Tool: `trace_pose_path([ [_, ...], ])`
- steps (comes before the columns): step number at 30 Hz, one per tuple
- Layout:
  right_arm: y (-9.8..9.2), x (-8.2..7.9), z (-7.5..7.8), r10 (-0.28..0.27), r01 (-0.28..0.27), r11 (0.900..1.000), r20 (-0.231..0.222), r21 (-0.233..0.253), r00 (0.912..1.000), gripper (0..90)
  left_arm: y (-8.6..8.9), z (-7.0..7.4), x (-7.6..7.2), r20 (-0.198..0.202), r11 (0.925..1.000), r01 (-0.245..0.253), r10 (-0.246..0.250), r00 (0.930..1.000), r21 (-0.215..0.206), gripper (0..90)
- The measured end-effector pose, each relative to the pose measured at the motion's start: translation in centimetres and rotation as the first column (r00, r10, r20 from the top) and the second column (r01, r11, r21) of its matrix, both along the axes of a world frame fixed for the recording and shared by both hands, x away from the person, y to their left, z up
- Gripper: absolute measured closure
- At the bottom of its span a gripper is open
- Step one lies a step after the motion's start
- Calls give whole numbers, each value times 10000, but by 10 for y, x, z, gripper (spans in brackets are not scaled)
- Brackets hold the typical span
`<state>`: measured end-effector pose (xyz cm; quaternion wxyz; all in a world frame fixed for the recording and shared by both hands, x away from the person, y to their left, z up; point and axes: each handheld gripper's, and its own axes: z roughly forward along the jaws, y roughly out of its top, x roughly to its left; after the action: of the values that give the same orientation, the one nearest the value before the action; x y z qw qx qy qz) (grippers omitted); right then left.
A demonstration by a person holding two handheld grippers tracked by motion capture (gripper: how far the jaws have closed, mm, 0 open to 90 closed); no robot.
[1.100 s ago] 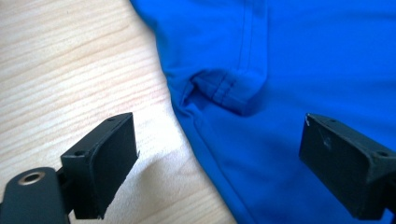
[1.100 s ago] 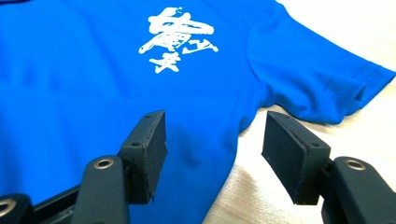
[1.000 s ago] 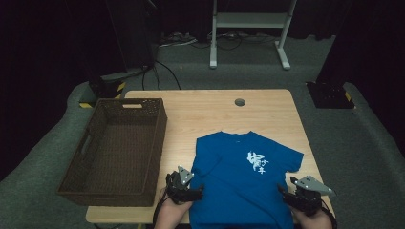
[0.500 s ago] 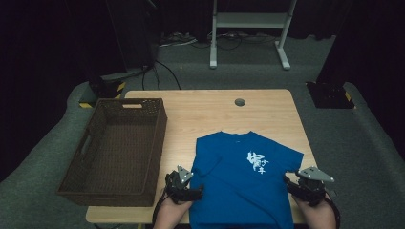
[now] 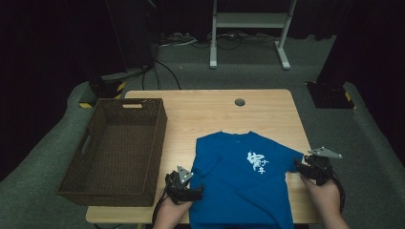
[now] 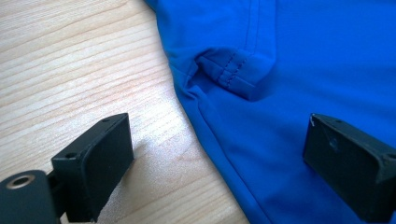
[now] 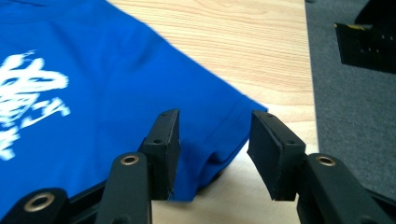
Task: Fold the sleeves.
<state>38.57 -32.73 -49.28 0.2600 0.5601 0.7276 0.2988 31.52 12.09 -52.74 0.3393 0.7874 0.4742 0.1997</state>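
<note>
A blue T-shirt [image 5: 243, 176] with a white print lies flat on the wooden table [image 5: 210, 114], its hem hanging over the near edge. My left gripper [image 5: 198, 191] is open at the shirt's left side; its jaws straddle the side seam under a folded sleeve [image 6: 233, 70]. My right gripper [image 5: 298, 168] is open at the right sleeve [image 7: 219, 130], the sleeve's hem lying between its jaws, one jaw over the cloth and one over bare wood.
A dark wicker basket [image 5: 90, 157] stands on the table's left part. A round cable hole [image 5: 239, 102] sits near the far edge. A white stand [image 5: 248, 28] and cables lie on the grey floor beyond. A black box [image 7: 369, 42] rests off the table's right.
My right gripper has moved up and outward to the shirt's right sleeve. The left gripper has barely shifted.
</note>
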Motion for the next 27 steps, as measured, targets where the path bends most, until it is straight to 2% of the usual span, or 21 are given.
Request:
trace_pose_path([
  [7, -10, 22, -5, -429, 431, 9991, -400, 47, 9983, 590, 0, 0, 0, -5, 10000, 18, -18, 10000, 15, 82],
  [12, -15, 31, -8, -640, 664, 9974, -760, 290, 9951, 639, 0, 0, 0, -6, 10000, 23, -23, 10000, 14, 82],
  [20, -17, 37, -13, -768, 803, 9963, -990, 310, 9921, 669, 0, 0, 0, -10, 10000, 23, -23, 10000, 8, 82],
  [23, -18, 37, -14, -805, 863, 9949, -1045, 522, 9913, 672, 0, 0, 0, -8, 10000, 28, -28, 10000, 6, 82],
  [27, -16, 37, -15, -721, 771, 9959, -1003, 469, 9923, 726, 0, 0, 0, -8, 10000, 28, -28, 10000, 15, 81],
])
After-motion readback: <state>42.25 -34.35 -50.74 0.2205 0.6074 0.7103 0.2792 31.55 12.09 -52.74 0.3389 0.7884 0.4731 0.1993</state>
